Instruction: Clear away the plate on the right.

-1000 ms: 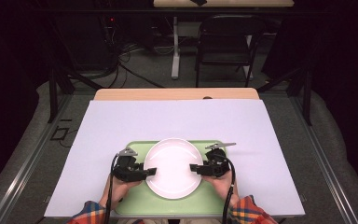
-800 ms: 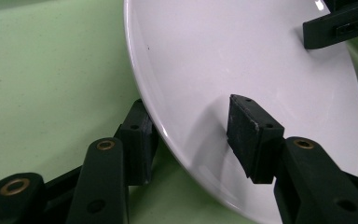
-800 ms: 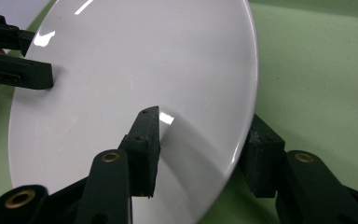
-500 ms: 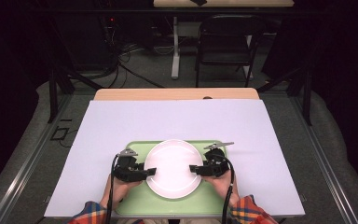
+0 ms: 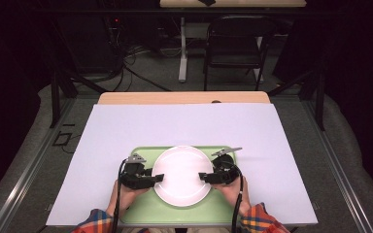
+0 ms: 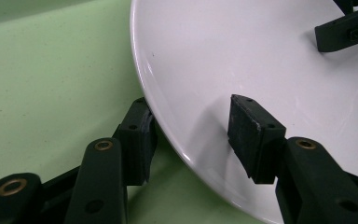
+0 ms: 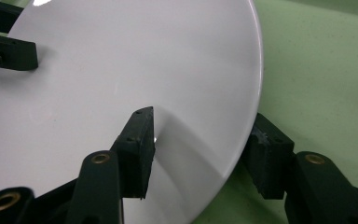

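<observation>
A white plate (image 5: 182, 174) sits on the green tray (image 5: 141, 213) at the near edge of the table (image 5: 184, 124). The left gripper (image 5: 156, 178) has its jaws spread either side of the plate's left rim, one under, one over. The right gripper (image 5: 205, 176) mirrors it at the right rim, jaws likewise apart and straddling the edge.

Plate (image 5: 182, 174) on tray (image 5: 141, 216), tools flanking
</observation>
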`<action>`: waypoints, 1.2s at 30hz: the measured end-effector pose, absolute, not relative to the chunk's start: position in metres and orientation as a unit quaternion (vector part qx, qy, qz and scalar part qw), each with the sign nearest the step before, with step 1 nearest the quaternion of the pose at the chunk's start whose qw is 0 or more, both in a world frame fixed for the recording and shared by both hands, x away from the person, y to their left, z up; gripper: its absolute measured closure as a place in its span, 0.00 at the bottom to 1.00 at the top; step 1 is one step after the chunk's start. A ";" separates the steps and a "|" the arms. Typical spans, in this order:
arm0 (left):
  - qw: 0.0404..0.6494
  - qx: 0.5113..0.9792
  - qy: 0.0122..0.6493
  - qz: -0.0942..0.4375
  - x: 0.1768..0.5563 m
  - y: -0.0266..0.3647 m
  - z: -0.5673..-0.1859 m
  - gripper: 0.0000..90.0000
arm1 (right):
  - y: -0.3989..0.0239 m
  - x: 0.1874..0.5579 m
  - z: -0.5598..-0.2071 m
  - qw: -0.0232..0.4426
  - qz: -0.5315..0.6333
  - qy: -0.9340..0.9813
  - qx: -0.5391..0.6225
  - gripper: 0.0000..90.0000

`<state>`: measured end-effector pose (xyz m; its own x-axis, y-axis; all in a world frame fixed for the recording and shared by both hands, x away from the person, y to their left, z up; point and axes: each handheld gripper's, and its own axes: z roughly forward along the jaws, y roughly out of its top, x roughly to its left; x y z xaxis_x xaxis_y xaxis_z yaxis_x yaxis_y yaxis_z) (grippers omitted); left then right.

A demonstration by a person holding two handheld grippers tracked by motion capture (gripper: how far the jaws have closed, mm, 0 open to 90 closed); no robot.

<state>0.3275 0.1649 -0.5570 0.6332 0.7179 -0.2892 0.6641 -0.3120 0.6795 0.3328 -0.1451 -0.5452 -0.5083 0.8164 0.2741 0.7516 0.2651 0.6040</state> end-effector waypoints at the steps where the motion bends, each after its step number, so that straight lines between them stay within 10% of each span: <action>1: 0.399 0.811 0.426 0.038 0.327 0.164 -0.557 0.57 | -0.145 0.333 -0.546 0.048 0.349 0.795 0.495 0.52; 17: 0.391 0.821 0.409 0.071 0.326 0.163 -0.558 0.55 | -0.138 0.329 -0.544 0.117 0.300 0.827 0.460 0.38; 26: 0.390 0.824 0.400 0.097 0.324 0.175 -0.547 0.28 | -0.151 0.327 -0.535 0.130 0.332 0.832 0.425 0.10; 36: 0.409 0.828 0.356 0.143 0.307 0.184 -0.525 0.16 | -0.167 0.316 -0.512 0.143 0.388 0.821 0.394 0.04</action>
